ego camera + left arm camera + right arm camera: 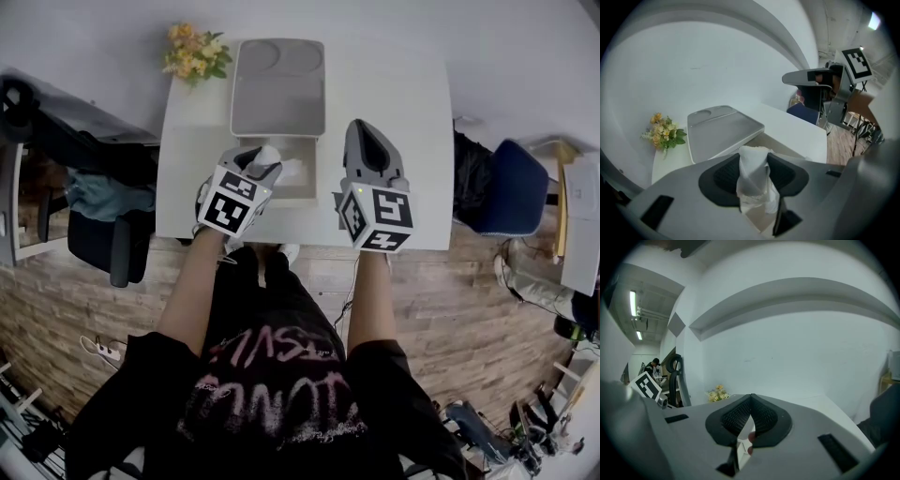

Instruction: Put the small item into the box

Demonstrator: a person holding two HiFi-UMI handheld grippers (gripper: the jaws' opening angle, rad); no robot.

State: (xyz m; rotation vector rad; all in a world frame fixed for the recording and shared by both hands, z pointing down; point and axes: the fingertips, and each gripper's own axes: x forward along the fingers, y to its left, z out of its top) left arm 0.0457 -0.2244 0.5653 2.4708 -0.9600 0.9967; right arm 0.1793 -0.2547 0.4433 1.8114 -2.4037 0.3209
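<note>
Left gripper (753, 159) pinches white item (754, 187) at box (314, 178) rim.
Centre over the opening, then release; right gripper (750, 401) pressed shut, keep it clear.

The box (278, 103) is pale grey; the table (187, 141) under it white; left of the box, flowers (192, 53) yellow with green leaves; the small item (754, 180) white; left gripper (269, 157) and right gripper (364, 131) grey, pads (726, 176) black and ribbed, marker cubes (230, 202) black-and-white squares; right of the box, a blue chair (516, 192); floor (450, 309) brown planks.
</note>
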